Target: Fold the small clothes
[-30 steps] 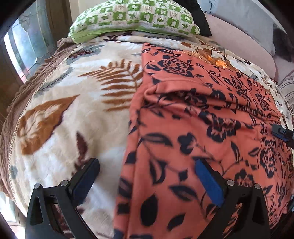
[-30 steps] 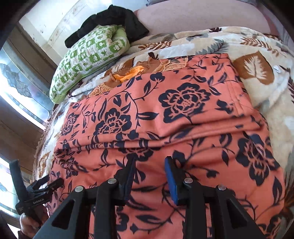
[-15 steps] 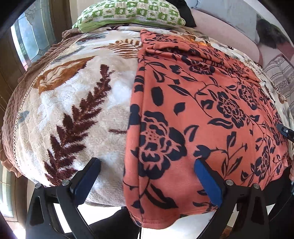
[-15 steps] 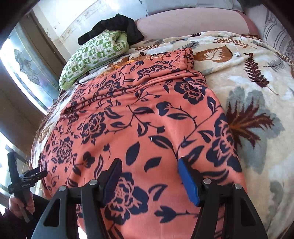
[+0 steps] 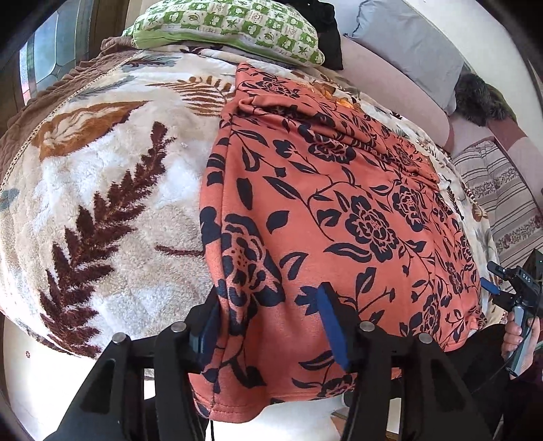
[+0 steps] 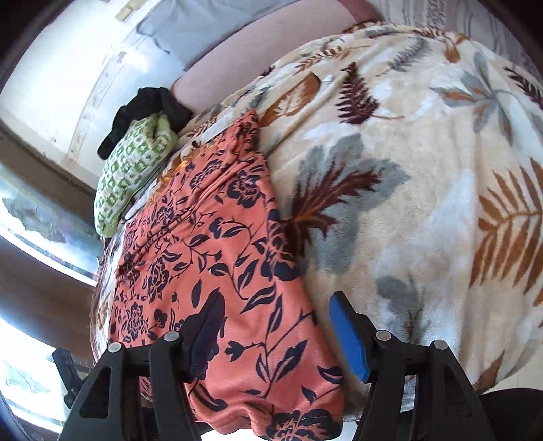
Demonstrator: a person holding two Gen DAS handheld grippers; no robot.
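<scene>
An orange garment with dark navy flowers (image 5: 332,210) lies spread on a leaf-patterned fleece blanket (image 5: 101,190), its near hem hanging over the bed's front edge. My left gripper (image 5: 268,325) is open and straddles the garment's near left corner, one finger on each side of the edge. In the right wrist view the same garment (image 6: 210,257) runs along the left. My right gripper (image 6: 278,336) is open around the garment's near right corner. The right gripper also shows at the far right of the left wrist view (image 5: 512,288).
A green checked pillow (image 5: 230,27) and a black cloth (image 6: 146,112) lie at the head of the bed. A pink sofa back (image 5: 390,84) and a striped cushion (image 5: 499,200) lie to the right. A window (image 6: 30,210) is on the left.
Both grippers have pulled back from the middle of the garment to its near hem at the bed's edge. Each has narrowed its opening around a bottom corner.
</scene>
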